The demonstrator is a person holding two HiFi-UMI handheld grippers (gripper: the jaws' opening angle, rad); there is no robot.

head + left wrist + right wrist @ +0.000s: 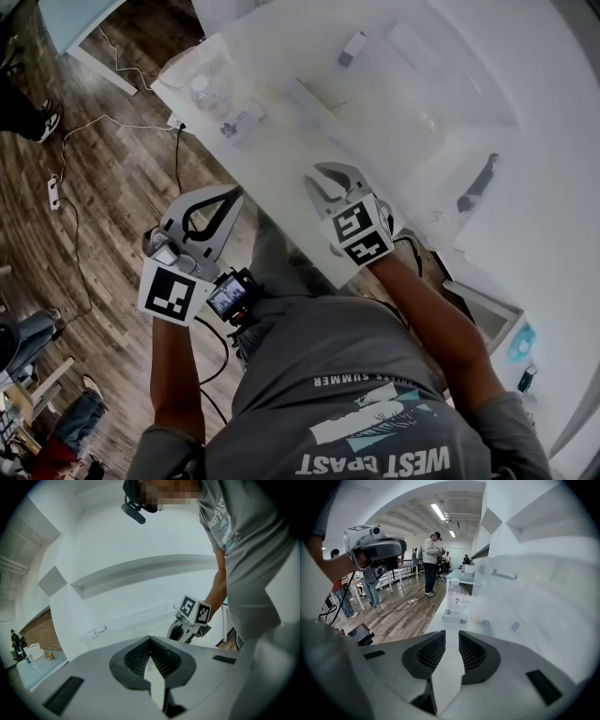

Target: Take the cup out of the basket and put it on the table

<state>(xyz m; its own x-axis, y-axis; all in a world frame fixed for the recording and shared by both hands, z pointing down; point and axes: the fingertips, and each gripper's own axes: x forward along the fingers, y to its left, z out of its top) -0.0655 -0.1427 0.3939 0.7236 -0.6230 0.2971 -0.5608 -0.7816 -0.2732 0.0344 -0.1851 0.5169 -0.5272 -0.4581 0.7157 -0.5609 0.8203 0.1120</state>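
Note:
I can make out no cup in any view. A pale see-through container (pixel 525 592) that may be the basket stands on the white table (pixel 309 234), washed out by glare (pixel 441 84). My right gripper (pixel 330 174) (pixel 451 637) hovers over the table's near edge, open by a narrow gap with nothing between its pads. The left gripper (pixel 234 194) (pixel 150 640) is held off the table's left side above the wooden floor, shut and empty, pointing up at the person. Each gripper shows in the other's view: the right gripper (pixel 190 620) and the left gripper (pixel 377 550).
A clear bottle (pixel 202 92) (pixel 453 597) and a small flat box (pixel 242 124) (pixel 454 617) sit at the table's far left end. A dark object (pixel 478 183) lies to the right. Cables and a power strip (pixel 53 192) lie on the floor. People stand further back (pixel 431 562).

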